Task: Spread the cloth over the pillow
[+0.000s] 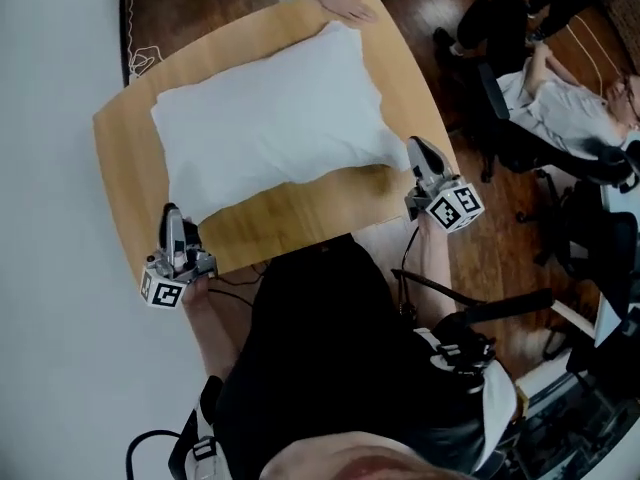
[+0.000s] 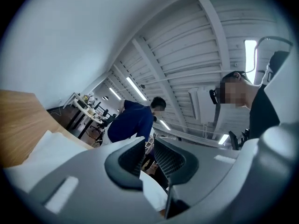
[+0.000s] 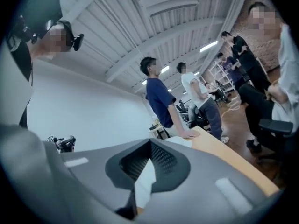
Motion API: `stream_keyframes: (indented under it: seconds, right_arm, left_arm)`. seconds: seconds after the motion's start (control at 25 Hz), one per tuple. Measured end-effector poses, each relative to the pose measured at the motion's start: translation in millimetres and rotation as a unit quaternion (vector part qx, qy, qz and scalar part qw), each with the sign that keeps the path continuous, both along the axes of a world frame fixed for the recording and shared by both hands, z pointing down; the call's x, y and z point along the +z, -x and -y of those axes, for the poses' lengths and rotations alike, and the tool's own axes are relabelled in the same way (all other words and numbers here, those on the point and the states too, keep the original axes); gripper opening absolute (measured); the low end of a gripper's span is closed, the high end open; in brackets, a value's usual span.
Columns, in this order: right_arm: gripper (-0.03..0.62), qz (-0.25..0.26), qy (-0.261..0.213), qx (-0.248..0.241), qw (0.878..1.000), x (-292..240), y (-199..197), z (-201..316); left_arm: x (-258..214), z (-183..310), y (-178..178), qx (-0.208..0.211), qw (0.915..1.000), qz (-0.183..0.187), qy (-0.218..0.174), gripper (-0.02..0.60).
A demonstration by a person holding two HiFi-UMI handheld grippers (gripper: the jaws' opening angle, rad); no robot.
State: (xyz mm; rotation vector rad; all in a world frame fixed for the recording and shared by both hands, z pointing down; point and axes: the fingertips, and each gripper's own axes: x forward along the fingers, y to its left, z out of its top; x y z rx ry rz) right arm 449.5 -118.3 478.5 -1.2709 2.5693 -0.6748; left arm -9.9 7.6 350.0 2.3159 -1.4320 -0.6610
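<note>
A white cloth (image 1: 270,118) lies over a plump pillow on the wooden table (image 1: 300,218); I cannot tell their edges apart. My left gripper (image 1: 172,216) stands at the cloth's near left corner. In the left gripper view its jaws (image 2: 148,155) are nearly together, with white cloth (image 2: 152,190) caught between them. My right gripper (image 1: 415,150) is at the near right corner. Its jaws (image 3: 150,155) are shut, and a fold of cloth (image 3: 145,183) is pinched between the pads.
Another person's hand (image 1: 347,8) rests on the table's far edge beside the pillow. A seated person (image 1: 560,108) and office chairs (image 1: 520,148) are close on the right. A cable (image 1: 140,63) hangs off the far left corner. My body stands against the near edge.
</note>
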Motion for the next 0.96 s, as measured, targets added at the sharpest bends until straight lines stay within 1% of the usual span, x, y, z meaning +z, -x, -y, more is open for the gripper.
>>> stream_keyframes:
  seconds: [0.12,0.24,0.32,0.44,0.56,0.72,0.96]
  right_arm:
    - [0.002,0.003,-0.043,-0.02,0.999,-30.5,30.3,5.1]
    - [0.002,0.001,-0.078,-0.045,0.996,-62.4,61.2,1.2]
    - [0.002,-0.015,-0.1,-0.058,0.993,-81.5,75.3,-5.2]
    - [0.002,-0.044,-0.126,-0.074,0.988,-104.3,92.0,-18.4]
    - [0.002,-0.07,-0.139,-0.085,0.984,-116.6,105.4,-33.5]
    - [0.002,-0.085,-0.136,-0.089,0.983,-123.7,119.6,-54.2]
    - [0.003,-0.097,-0.138,-0.101,0.981,-132.7,157.3,-89.1]
  left_arm:
    - [-20.8,3.7,-13.0,0.016,0.9985,0.05,-0.013,0.051]
    - [-40.8,3.1,-15.4,0.022,0.9932,0.11,-0.03,0.049]
    - [-47.7,0.0,-19.1,0.031,0.9901,0.131,-0.041,0.049]
    - [-49.9,-8.7,-20.3,0.04,0.9876,0.142,-0.054,0.035]
    - [-45.6,-21.9,-16.7,0.046,0.9861,0.148,-0.059,0.029]
    - [-40.4,-42.8,-5.0,0.043,0.9858,0.151,-0.06,0.026]
    - [-42.5,-71.3,21.5,0.036,0.9834,0.163,-0.072,0.026]
